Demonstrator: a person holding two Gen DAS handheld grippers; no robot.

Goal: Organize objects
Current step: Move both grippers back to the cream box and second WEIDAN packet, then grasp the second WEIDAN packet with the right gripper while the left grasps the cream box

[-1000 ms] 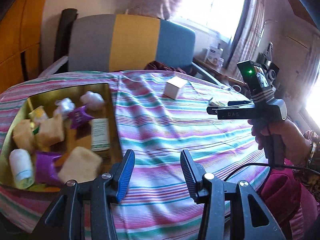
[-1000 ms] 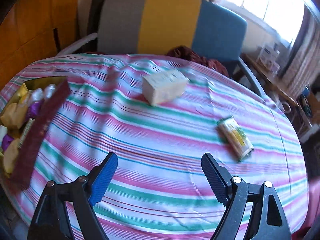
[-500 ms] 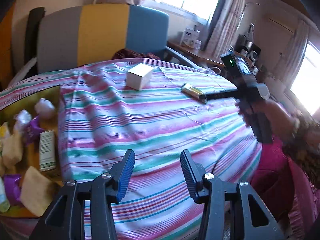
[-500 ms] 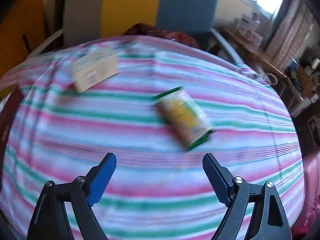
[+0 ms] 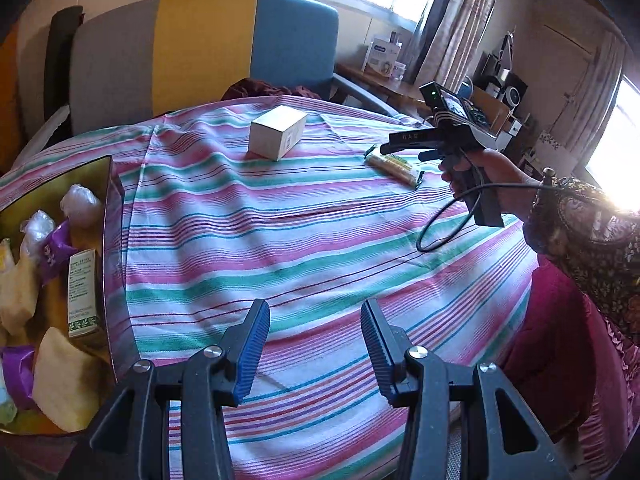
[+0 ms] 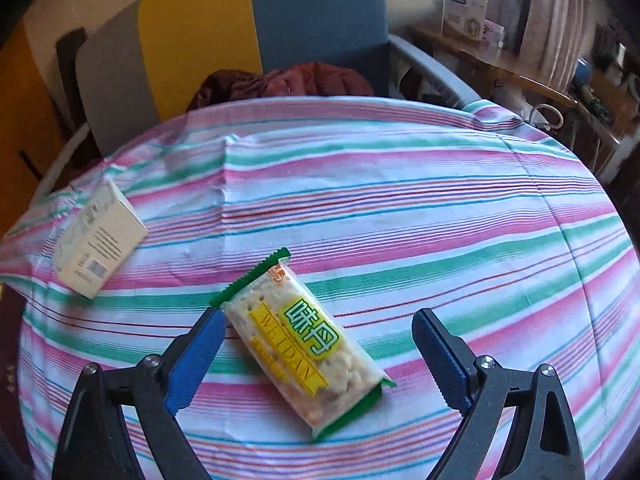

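Observation:
A green-and-yellow snack packet (image 6: 306, 342) lies on the striped tablecloth, between the open jaws of my right gripper (image 6: 320, 354), which is close above it and holds nothing. The packet also shows in the left wrist view (image 5: 394, 164), just under the right gripper (image 5: 384, 148). A white box (image 6: 98, 240) lies to its left, also in the left wrist view (image 5: 277, 137). My left gripper (image 5: 316, 348) is open and empty over the cloth near the front edge. A gold tray (image 5: 107, 184) at the left holds several wrapped items.
A grey, yellow and blue chair (image 5: 200, 52) stands behind the table with dark red cloth (image 6: 280, 82) on its seat. A cluttered wooden shelf (image 5: 400, 84) is at the back right. The person's arm (image 5: 580, 232) reaches in from the right.
My right gripper has moved forward and down over the snack packet, which now lies between its jaws. My left gripper has swung right, so the tray slid to the left edge.

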